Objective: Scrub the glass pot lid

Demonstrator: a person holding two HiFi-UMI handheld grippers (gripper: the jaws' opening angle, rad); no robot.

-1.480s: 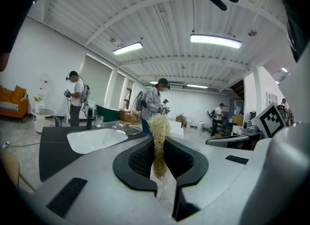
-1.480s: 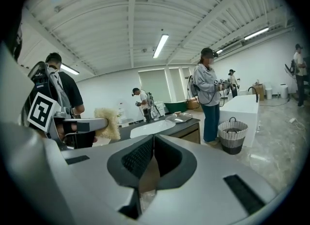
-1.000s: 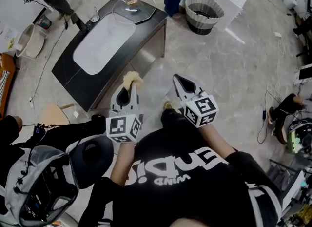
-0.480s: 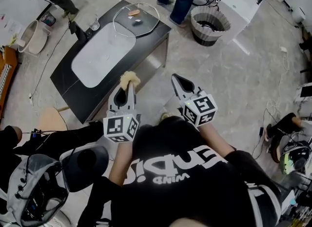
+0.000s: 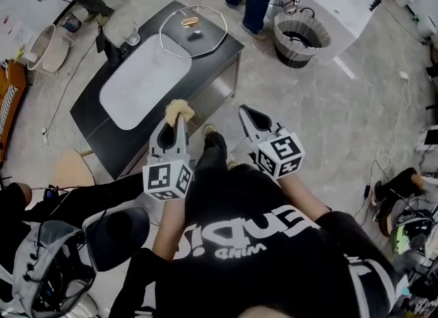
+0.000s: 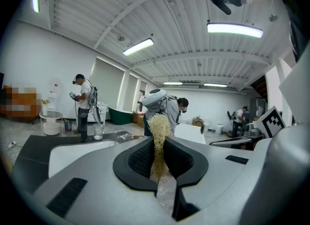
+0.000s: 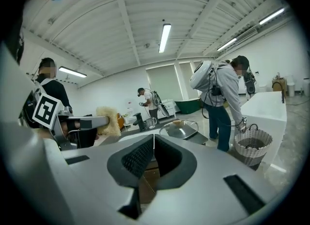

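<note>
I log a straw-yellow scrubber [image 5: 181, 109], grey left gripper [image 5: 177, 120] and right gripper [image 5: 245, 111] with black pads [image 6: 140, 158] and black-and-white square markers, a black counter [image 5: 89, 115] round a white basin [image 5: 140, 77], pale grey mottled floor [image 5: 321, 118].

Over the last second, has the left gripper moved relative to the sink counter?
Yes. The left gripper, holding a scrubber, has moved toward the black sink counter: in the head view the scrubber now meets its near edge; earlier it stopped short.

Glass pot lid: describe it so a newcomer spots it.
On the black counter, beyond the white oval basin, lies a wide clear round lid. Unlike the small drinking glass nearby, it is flat, thin-rimmed, with a dark centre knob.
</note>
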